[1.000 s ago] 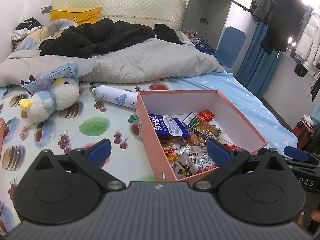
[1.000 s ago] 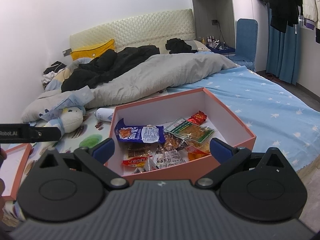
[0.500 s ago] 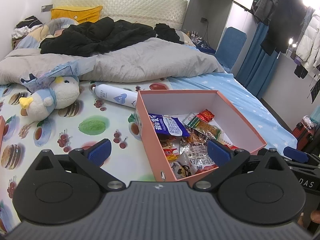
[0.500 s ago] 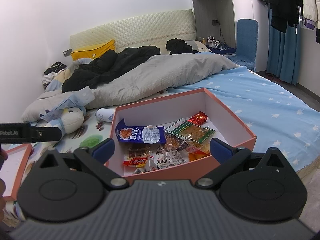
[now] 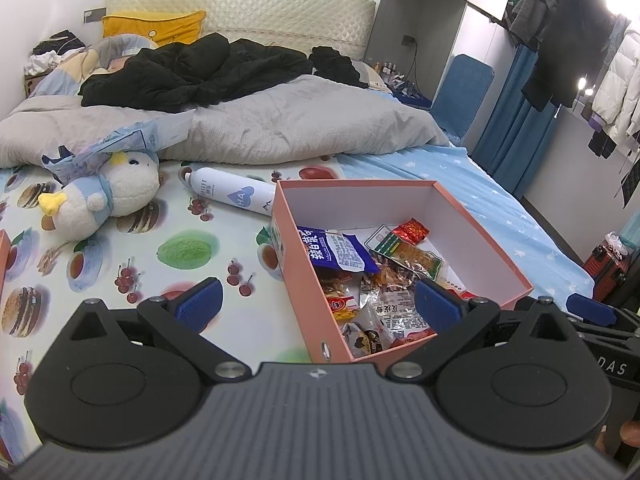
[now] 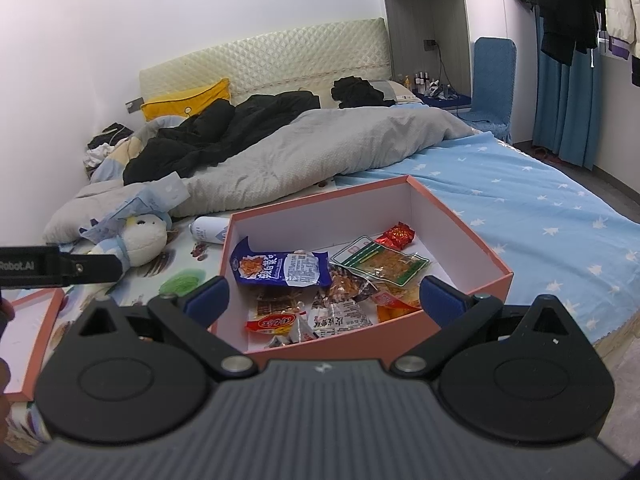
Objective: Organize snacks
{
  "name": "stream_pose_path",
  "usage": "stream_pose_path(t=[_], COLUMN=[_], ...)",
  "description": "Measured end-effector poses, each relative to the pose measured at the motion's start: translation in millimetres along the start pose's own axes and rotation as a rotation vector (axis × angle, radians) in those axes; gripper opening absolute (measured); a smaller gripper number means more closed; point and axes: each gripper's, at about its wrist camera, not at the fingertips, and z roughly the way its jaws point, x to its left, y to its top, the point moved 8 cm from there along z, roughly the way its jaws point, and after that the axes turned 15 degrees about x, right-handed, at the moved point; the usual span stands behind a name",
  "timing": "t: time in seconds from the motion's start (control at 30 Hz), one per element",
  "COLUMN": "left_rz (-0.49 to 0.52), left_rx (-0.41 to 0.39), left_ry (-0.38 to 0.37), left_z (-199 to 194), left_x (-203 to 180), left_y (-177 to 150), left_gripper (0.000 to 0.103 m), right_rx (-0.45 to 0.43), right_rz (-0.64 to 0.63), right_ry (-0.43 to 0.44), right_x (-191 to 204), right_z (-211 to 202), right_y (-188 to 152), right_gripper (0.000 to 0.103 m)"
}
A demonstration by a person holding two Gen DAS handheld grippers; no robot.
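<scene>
All the snacks [image 6: 320, 280] I can see lie loose inside the pink box [image 6: 456, 220] near the bed's foot edge; my left gripper [image 5: 316, 300] and right gripper [image 6: 322, 294] hover spread apart, empty.

A plain white wall [image 6: 200, 20] rises behind the cream quilted padded headboard [image 6: 280, 60] of a wide bed with a star-patterned blue sheet [image 6: 520, 200]. A blue fabric-covered chair [image 6: 492, 76] stands beside long blue curtains [image 6: 568, 92], with dark and pale coats hanging from a rail [image 5: 568, 32] near bright light.
</scene>
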Motion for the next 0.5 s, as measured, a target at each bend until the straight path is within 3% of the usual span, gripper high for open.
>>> stream_pose_path(t=[0.5], left_rz=[-0.003], left_rx=[0.001], left_ry=[-0.003], left_z=[0.5], left_x=[-0.2], left_y=[-0.3], left_gripper=[0.103], right_rx=[0.001], right_rz=[0.002], right_ry=[0.004], right_x=[-0.6], right_z=[-0.2], right_y=[-0.1], right_gripper=[0.103])
